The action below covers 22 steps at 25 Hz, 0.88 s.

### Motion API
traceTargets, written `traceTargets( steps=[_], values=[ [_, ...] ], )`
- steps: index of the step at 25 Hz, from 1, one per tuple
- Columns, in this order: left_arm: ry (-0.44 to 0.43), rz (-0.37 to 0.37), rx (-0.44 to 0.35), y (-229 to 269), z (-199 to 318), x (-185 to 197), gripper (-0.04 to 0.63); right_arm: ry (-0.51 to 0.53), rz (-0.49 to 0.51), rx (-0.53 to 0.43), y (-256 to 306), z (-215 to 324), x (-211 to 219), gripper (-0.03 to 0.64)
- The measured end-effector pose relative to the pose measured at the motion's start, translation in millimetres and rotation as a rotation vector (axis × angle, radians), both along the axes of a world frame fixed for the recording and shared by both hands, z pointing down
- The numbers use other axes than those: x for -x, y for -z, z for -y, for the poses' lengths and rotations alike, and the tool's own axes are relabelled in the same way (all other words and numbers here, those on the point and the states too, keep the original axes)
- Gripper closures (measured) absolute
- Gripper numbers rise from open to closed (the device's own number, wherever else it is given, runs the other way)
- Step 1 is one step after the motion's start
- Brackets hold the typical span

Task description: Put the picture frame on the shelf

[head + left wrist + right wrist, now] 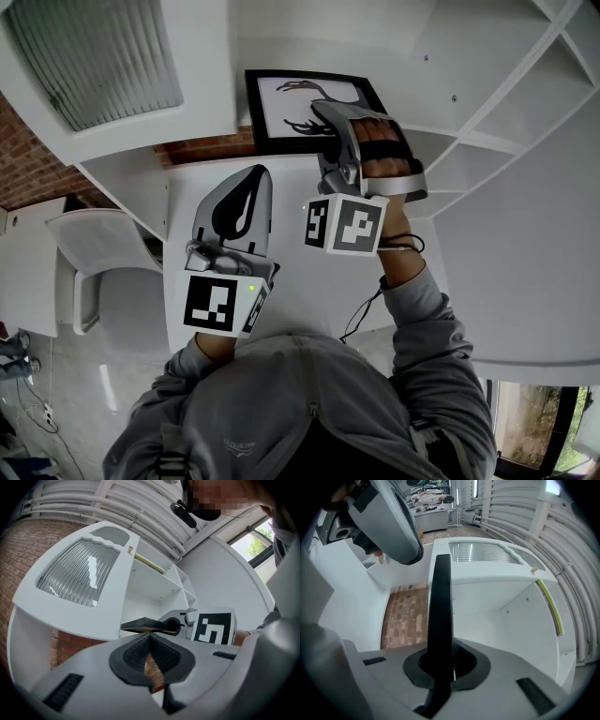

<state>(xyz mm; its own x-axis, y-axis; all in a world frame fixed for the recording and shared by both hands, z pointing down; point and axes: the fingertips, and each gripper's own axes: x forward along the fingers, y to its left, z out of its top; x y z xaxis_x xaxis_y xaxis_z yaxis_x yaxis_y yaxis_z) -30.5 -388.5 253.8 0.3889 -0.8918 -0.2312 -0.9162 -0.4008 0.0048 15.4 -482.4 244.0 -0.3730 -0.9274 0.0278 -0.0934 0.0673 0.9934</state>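
Observation:
A black picture frame (281,108) with a bird drawing hangs in the air in front of the white shelf unit (487,141). My right gripper (330,120) is shut on the frame's lower right edge. In the right gripper view the frame (440,616) shows edge-on as a dark bar clamped between the jaws. My left gripper (246,183) hovers lower left of the frame, shut with nothing in it; its pads (149,654) meet. From the left gripper view the frame (145,625) and the right gripper (173,625) sit just ahead.
A white cabinet top with a ribbed glass panel (94,56) stands at upper left. Brick wall (206,148) shows behind the shelves. A white chair (103,272) is at lower left. Open shelf compartments (506,616) lie ahead of the frame.

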Motion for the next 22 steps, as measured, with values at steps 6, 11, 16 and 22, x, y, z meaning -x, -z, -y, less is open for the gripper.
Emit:
traceTargets(
  steps=[6,11,16,22],
  values=[
    [-0.032,0.019,-0.011,3,4,-14,0.589,0.008,-0.027,0.010,1,5,3,0.584],
    [-0.061,-0.012,-0.041,18,8,-28,0.588,0.020,-0.083,0.043,-1,4,5,0.584],
    [-0.063,-0.009,-0.058,20,15,-33,0.589,0.025,-0.122,0.045,-3,4,5,0.583],
    [-0.054,-0.005,-0.056,20,20,-36,0.588,0.081,-0.147,0.076,-3,0,7,0.581]
  ],
)
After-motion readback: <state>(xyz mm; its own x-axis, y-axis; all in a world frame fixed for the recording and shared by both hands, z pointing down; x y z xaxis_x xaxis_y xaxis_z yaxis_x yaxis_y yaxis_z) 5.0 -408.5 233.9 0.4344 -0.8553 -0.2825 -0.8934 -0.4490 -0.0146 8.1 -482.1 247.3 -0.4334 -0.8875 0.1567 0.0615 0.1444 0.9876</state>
